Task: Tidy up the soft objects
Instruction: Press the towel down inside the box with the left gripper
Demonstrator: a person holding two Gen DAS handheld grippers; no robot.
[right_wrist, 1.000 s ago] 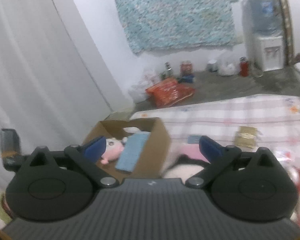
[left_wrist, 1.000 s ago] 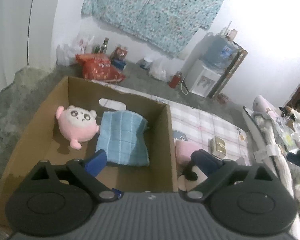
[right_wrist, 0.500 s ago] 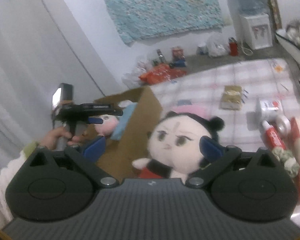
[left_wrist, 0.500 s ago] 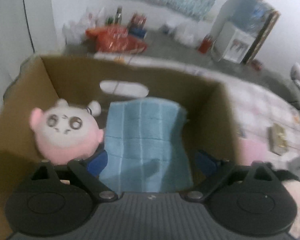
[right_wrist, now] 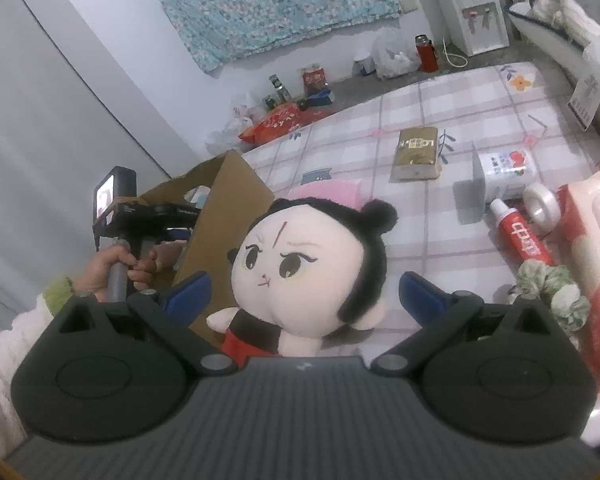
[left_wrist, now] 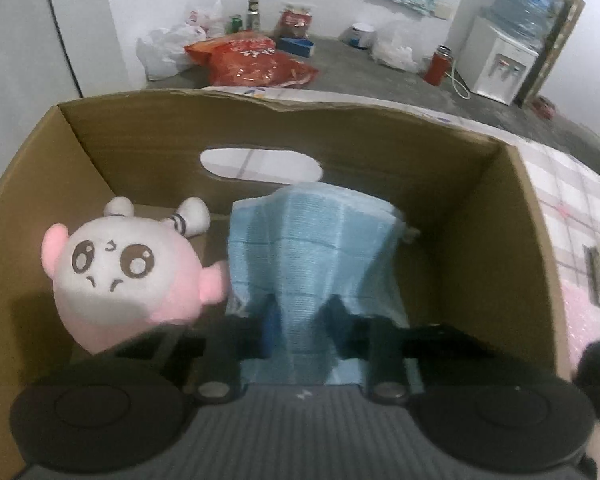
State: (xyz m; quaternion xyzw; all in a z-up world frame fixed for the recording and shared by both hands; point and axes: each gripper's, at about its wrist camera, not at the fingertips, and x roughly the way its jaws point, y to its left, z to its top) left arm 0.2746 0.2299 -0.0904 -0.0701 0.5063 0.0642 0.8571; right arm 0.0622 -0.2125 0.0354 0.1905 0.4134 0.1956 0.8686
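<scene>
An open cardboard box (left_wrist: 284, 108) holds a pink-and-white round plush (left_wrist: 124, 276) on the left and a light blue folded cloth (left_wrist: 312, 248) in the middle. My left gripper (left_wrist: 300, 320) reaches down into the box and is shut on the near edge of the blue cloth, which bunches between the fingers. In the right wrist view a black-haired doll (right_wrist: 312, 264) in a red outfit sits on the checked mattress beside the box (right_wrist: 228, 200). My right gripper (right_wrist: 304, 294) is open, its blue fingers on either side of the doll's head without touching it.
A hand (right_wrist: 112, 268) holds the left gripper's handle beside the box. On the mattress lie a gold packet (right_wrist: 416, 154), a white roll pack (right_wrist: 504, 172), a tape roll (right_wrist: 542, 204), a red toothpaste tube (right_wrist: 520, 236), a green scrunchie (right_wrist: 552, 292) and a pink item (right_wrist: 332, 190).
My left gripper dropped into the box and closed on the blue cloth. My right gripper lowered toward the doll, which now sits larger between its open fingers.
</scene>
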